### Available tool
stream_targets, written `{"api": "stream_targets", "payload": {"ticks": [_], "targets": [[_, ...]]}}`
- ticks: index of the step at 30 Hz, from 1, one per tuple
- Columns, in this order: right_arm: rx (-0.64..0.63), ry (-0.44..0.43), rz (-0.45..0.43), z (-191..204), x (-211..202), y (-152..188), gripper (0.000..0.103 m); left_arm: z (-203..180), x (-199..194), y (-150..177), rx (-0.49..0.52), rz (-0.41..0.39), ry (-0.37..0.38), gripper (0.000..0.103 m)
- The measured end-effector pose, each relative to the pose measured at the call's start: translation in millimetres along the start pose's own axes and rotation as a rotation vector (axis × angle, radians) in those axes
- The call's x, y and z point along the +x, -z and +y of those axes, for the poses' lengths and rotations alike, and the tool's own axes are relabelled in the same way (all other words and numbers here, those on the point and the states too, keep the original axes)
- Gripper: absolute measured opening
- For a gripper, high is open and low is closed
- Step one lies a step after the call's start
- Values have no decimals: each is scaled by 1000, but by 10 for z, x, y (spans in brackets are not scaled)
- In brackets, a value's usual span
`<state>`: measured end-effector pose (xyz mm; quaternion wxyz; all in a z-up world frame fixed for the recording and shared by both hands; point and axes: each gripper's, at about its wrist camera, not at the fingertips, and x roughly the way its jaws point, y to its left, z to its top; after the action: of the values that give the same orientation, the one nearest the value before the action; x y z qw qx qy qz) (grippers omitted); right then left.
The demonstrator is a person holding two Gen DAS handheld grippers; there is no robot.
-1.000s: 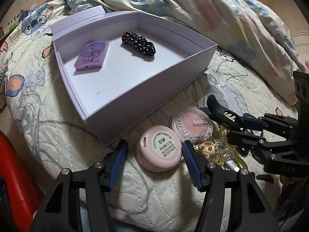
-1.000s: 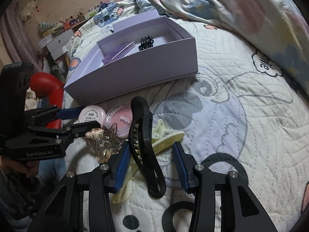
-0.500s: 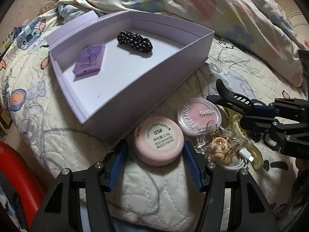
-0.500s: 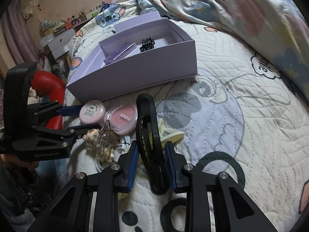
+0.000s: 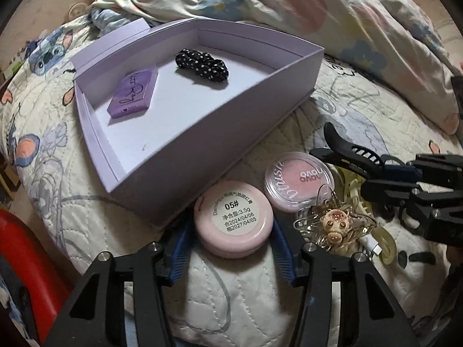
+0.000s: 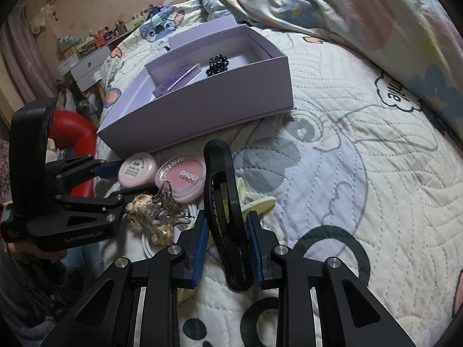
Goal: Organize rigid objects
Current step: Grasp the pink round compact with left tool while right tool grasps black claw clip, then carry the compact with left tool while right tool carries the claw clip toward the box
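Closing on the pink compact (image 5: 233, 225), the left gripper (image 5: 231, 248) has its blue pads at the tin's 9 and 3 o'clock; whether they press yet I cannot tell. The tin lies label-up on the quilt (image 5: 225, 312), just at the 5 o'clock corner of the box (image 5: 202, 150), with the clear blush pot (image 5: 299, 180) touching it at 2 o'clock. I judge the tin light, stiff and smooth-walled, so a grip across its widest part, low on the rim, should keep it from squirting out.

In the right view, the right gripper (image 6: 227, 248) pinches the black claw clip (image 6: 221, 211) near its lower loop, pads on both flanks, with the clip's top pointing to 12 o'clock. It looks like hard, springy plastic, light and likely to pivot if held off-centre. A beige clip (image 6: 254, 204) lies under it, a clear clip (image 6: 156, 211) at its 9 o'clock. Inside the box sit a purple card case (image 5: 133, 94) and a dotted scrunchie (image 5: 202, 62).
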<state>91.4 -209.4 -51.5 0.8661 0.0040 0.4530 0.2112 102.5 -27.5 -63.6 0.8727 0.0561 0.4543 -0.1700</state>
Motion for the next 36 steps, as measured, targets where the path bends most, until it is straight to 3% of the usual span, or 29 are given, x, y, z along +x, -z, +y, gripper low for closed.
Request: {"api": "stream_targets", "payload": {"ticks": [21, 36], "targets": [[6, -1, -23, 75, -177, 56, 22, 94, -278, 168, -80, -18, 47, 51], [12, -4, -8, 98, -80, 77, 23, 115, -124, 142, -81, -28, 74, 51]]}}
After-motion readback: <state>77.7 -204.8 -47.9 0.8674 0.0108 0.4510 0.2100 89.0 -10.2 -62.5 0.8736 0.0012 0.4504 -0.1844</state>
